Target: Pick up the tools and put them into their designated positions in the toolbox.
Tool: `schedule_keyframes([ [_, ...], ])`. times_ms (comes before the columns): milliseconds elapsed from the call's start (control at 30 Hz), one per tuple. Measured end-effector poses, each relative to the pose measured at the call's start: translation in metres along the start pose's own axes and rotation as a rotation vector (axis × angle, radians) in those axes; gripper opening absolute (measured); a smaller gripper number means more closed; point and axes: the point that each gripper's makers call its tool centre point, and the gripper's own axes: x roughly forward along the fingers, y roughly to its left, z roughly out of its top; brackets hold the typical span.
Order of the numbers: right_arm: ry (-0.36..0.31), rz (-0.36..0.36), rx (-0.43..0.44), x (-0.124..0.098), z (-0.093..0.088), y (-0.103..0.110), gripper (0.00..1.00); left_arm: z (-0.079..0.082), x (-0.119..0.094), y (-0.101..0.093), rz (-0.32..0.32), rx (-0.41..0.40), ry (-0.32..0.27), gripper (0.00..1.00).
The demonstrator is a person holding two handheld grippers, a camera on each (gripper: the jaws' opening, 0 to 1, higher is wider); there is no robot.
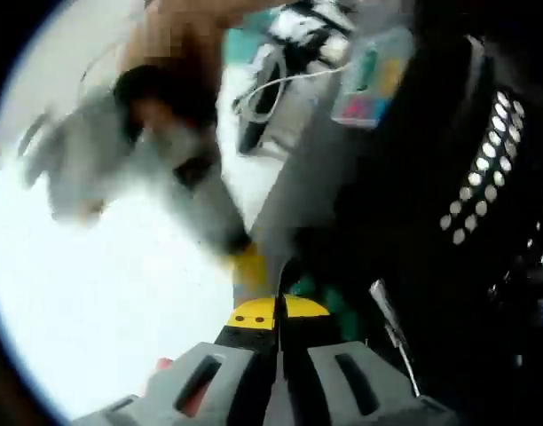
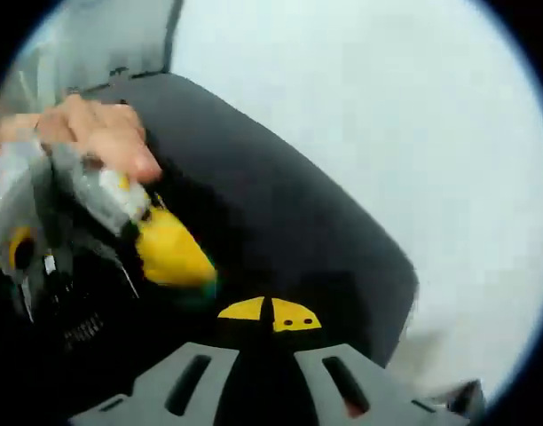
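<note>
Toolbox (image 2: 280, 231) black, open; both hand-held grippers' jaws closed over it.

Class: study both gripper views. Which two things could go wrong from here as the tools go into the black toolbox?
1. The right gripper looks blurred and is very near the left gripper at the toolbox, so the two could knock together.
2. Rows of small bits sit exposed in the toolbox, and a careless jaw might dislodge them.

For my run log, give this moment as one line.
left tongs: shut | right tongs: shut | toolbox: open, bit rows visible
</note>
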Motion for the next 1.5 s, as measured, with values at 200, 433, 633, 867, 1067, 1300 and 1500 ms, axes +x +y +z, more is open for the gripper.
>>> schedule_keyframes([
  [200,-0.02,0.105,0.21,-0.024,-0.015,-0.002,0.07,-0.009,-0.046,0.018,0.05,-0.126,0.004,0.0],
  [433,-0.082,0.301,-0.084,-0.018,0.006,0.064,0.14,-0.031,-0.097,0.041,0.118,-0.396,0.03,0.01],
  [633,0.029,0.369,-0.193,0.005,-0.012,0.096,0.15,-0.049,-0.131,0.02,0.107,-0.399,0.095,0.01],
  [867,-0.031,0.465,-0.099,0.004,-0.008,0.1,0.0,-0.054,-0.137,0.015,0.105,-0.426,0.097,0.01],
  [1067,-0.321,0.616,0.189,-0.024,0.05,0.095,0.0,-0.036,-0.117,0.018,0.065,-0.637,0.006,0.01],
  [1300,-0.493,0.66,0.308,-0.035,0.079,0.057,0.0,-0.026,-0.077,0.018,-0.007,-0.732,-0.018,0.01],
  [1500,-0.422,0.558,0.312,-0.019,0.073,0.092,0.01,-0.019,-0.061,0.009,-0.036,-0.662,0.001,0.01],
])
